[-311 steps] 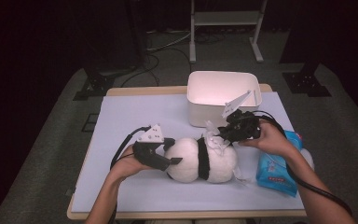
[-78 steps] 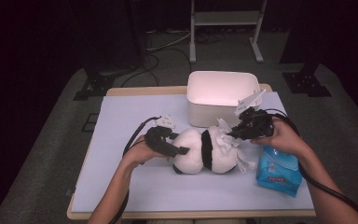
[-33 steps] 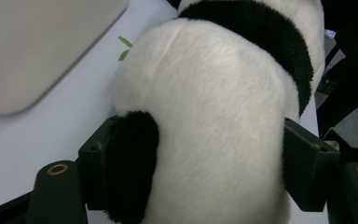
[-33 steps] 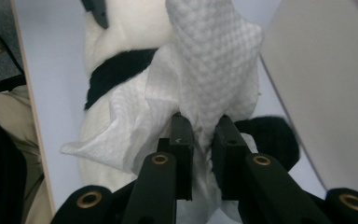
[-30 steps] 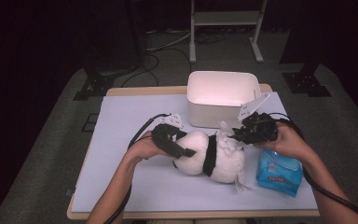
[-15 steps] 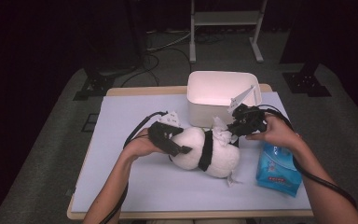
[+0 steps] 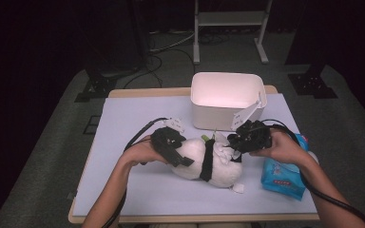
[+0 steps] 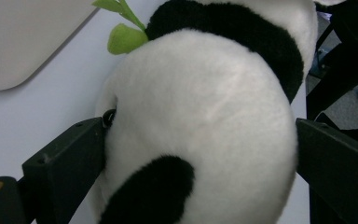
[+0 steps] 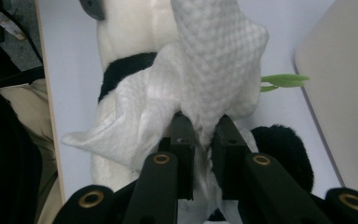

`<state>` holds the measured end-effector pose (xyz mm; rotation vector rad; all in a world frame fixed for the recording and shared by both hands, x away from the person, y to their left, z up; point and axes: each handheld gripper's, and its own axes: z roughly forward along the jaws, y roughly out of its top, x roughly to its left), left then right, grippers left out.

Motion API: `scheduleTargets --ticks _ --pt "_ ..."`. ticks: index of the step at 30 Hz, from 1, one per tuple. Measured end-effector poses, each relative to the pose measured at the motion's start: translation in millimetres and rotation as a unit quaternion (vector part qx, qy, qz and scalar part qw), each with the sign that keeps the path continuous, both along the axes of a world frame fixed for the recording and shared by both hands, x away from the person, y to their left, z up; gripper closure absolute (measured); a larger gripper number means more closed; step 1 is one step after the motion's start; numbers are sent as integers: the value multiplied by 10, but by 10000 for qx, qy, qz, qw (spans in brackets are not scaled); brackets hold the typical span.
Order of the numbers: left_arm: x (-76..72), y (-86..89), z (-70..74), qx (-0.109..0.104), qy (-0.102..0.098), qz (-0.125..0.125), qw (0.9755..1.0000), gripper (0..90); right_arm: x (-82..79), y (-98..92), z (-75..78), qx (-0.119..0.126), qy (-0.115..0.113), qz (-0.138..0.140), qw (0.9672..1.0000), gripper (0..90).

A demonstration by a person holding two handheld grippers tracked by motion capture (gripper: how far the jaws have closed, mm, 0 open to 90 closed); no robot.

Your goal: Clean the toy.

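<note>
A black-and-white plush panda (image 7: 218, 166) lies on its side on the table, a green leaf (image 8: 123, 37) at its mouth. My left gripper (image 7: 183, 159) straddles its round white end (image 8: 205, 116). Its jaws have just been opening and now stand wide on either side, the plush filling the gap between them. My right gripper (image 7: 235, 142) is shut on a white textured wipe (image 9: 214, 60). The wipe drapes onto the panda's black band (image 9: 126, 70) and also shows in the high view (image 7: 225, 149).
A white bin (image 7: 218, 118) stands just behind the panda; its corner (image 8: 23, 37) and its side (image 9: 345, 93) appear in the gripper views. A blue wipe packet (image 7: 283, 175) lies at the right by my right forearm. A lavender mat (image 7: 138, 118) covers the table.
The right gripper with the wipe has shifted a little left and down onto the panda. The left hand has stayed about where it was.
</note>
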<state>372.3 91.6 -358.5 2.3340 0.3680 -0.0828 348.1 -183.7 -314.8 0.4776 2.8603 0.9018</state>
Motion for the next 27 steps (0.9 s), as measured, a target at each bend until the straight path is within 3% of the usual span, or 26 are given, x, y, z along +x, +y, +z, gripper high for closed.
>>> scheduleTargets --ticks 8,11,12,15,16,18,20,27 --pt "16 -98 13 146 71 -149 9998 27 -86 35 -8 -14 33 166 9999 801" --pt "-21 -140 13 265 -186 -364 9988 78 -99 44 -7 -31 56 208 9998 800" --pt "-37 -142 18 254 -301 -369 9985 182 -94 43 4 -39 46 194 9998 800" --pt "-39 -98 86 9 -643 -293 9975 254 -59 18 63 -24 -47 109 9999 801" --pt "-39 -90 116 0 -721 -261 9971 397 -42 9 91 6 -88 34 10000 801" --pt "-33 -88 151 -102 -720 -213 9971 387 -21 1 115 4 -117 -15 9999 801" --pt "-25 -126 194 -21 -819 -332 9961 393 92 -7 179 -9 -46 -67 10000 801" --pt "-22 -129 202 16 -897 -469 9949 405 323 38 183 -211 -7 -285 9994 800"
